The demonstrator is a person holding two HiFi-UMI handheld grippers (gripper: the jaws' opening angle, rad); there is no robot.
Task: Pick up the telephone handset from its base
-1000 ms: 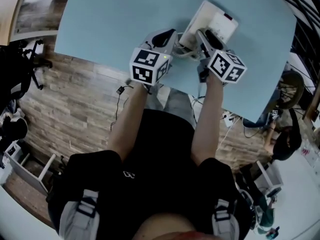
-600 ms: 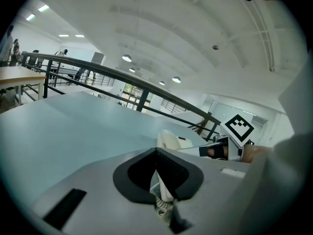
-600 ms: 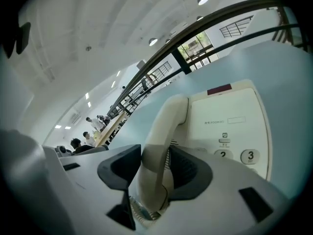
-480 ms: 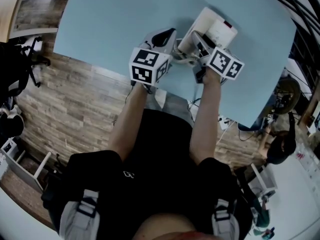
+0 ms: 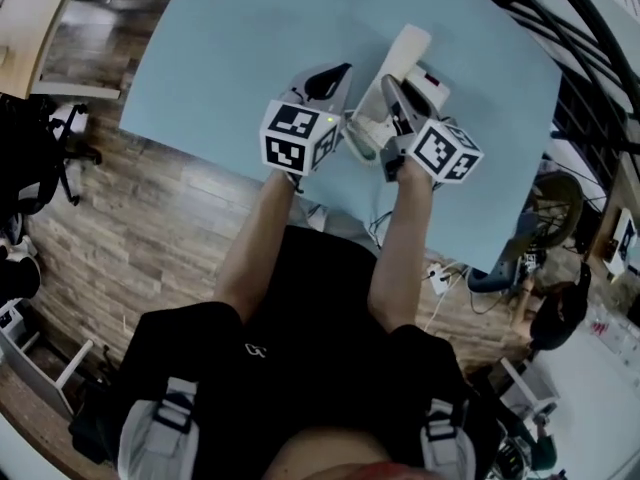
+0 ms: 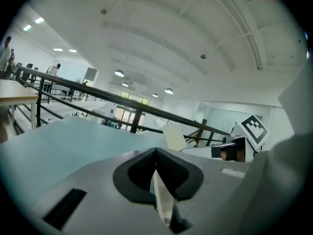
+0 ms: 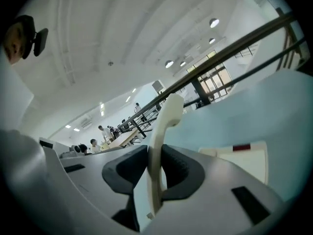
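Closing on the telephone handset (image 7: 164,131), the right hand-held gripper (image 7: 155,151) has its dark pads against both sides of the cream bar, which stands nearly upright between them. The base (image 7: 244,158) (with a small red mark on it) lies on the tabletop (image 7: 274,111) just to the right of the handset. In the head view the handset (image 5: 405,53) slants beside the base (image 5: 435,90), close to the tabletop's right side, where dark railings run past that edge. The left hand-held gripper (image 6: 156,151) has its jaws pressed together at the tips, and it hovers just left of the right hand-held gripper (image 5: 393,93). Both grippers are near the tabletop's front edge, which runs diagonally across the head view above a wood-plank floor (image 5: 130,218). Broad blue tabletop (image 5: 240,48) stretches to the left of the left hand-held gripper (image 5: 335,73) and beyond it.
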